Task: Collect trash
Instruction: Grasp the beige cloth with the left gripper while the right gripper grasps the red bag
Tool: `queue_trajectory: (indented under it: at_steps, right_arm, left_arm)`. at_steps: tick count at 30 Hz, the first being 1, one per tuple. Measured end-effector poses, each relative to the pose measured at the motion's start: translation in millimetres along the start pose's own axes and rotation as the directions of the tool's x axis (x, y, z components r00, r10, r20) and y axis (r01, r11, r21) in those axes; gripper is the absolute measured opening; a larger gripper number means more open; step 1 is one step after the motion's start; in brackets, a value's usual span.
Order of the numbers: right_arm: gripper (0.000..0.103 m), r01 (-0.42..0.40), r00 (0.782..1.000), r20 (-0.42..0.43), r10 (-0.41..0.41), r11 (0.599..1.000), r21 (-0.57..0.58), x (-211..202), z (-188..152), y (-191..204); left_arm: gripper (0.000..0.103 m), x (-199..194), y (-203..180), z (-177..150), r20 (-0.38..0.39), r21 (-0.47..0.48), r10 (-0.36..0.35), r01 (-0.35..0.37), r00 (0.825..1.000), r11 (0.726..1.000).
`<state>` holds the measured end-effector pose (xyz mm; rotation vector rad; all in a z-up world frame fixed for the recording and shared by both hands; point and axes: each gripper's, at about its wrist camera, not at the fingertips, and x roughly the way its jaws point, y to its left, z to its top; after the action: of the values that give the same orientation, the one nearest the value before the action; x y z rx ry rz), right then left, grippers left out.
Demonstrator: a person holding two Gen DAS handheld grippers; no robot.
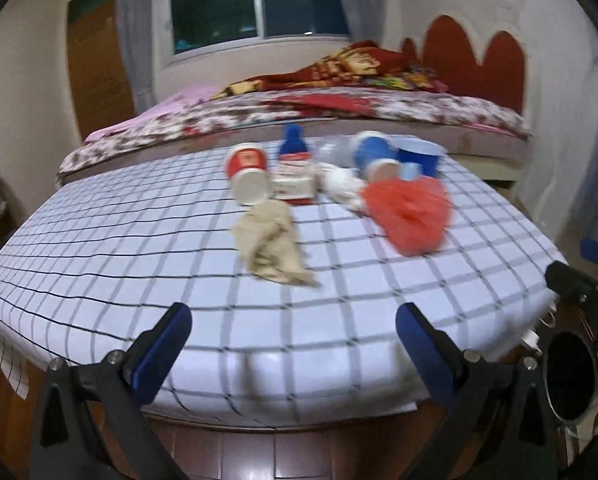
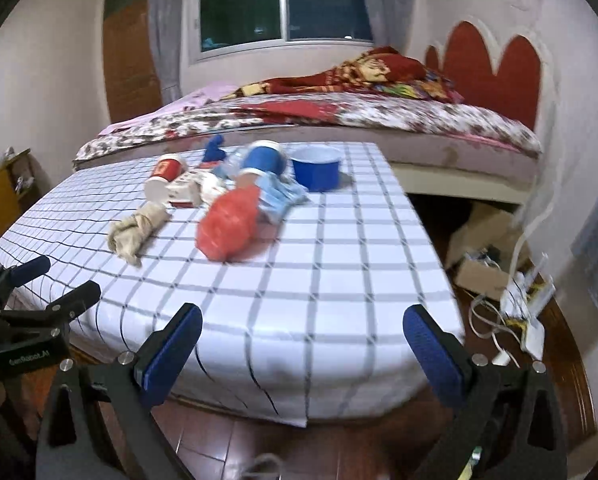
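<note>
While both grippers, left gripper [image 1: 293, 322] and right gripper [image 2: 303, 324], hang spread wide and empty, the crumpled tan rag [image 1: 271, 240] lies ahead of them on the checked table [image 1: 139, 240], beside a red bag [image 1: 413, 212].

Trash heaped at bench [image 1: 139, 240] far edge: cup [image 1: 247, 178] left, bowl [image 1: 418, 155] right, rag [image 1: 271, 246] in front; bed [image 1: 419, 114] behind.

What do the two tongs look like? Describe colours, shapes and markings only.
Both the left tongs and right tongs have black angular metal arms with silver bolts, each ending in a flat blue ribbed pad. The right wrist view shows white lettering on the left tool's black body, too blurred to read. No sleeves visible.
</note>
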<state>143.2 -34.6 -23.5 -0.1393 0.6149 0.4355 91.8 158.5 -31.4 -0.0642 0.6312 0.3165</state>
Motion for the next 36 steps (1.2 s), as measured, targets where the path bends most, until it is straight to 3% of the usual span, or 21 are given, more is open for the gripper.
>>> queue_trajectory:
  at_steps: [4,12,20,24,27,30,36]
  right_arm:
    - [0.096,-0.024,1.0,-0.011,0.024,0.999,-0.032,29,19,19]
    - [0.084,-0.078,0.994,-0.081,0.077,0.997,-0.016,88,46,35]
    - [0.061,-0.117,0.982,-0.153,0.113,0.993,-0.02,130,51,52]
    - [0.047,-0.115,0.98,-0.166,0.113,0.993,-0.005,141,49,52]
    - [0.024,-0.127,0.98,-0.157,0.124,0.992,-0.003,139,48,50]
    - [0.02,-0.13,0.983,-0.135,0.128,0.991,-0.009,130,47,47]
    - [0.019,-0.128,0.989,-0.072,0.128,0.992,0.005,102,44,35]
  left_arm:
    - [0.102,22,22,13,-0.004,-0.05,0.019,-0.019,1.0,0.999]
    - [0.102,61,32,31,-0.04,-0.094,-0.028,0.024,0.999,0.995]
    - [0.096,91,27,31,-0.102,-0.091,-0.076,0.066,0.992,0.994]
    - [0.077,104,29,33,-0.134,-0.098,-0.091,0.078,0.987,0.992]
    - [0.041,105,33,31,-0.138,-0.109,-0.114,0.099,0.984,0.989]
    - [0.034,95,37,29,-0.111,-0.136,-0.161,0.146,0.981,0.98]
    - [0.033,65,28,22,-0.064,-0.124,-0.192,0.184,0.979,0.975]
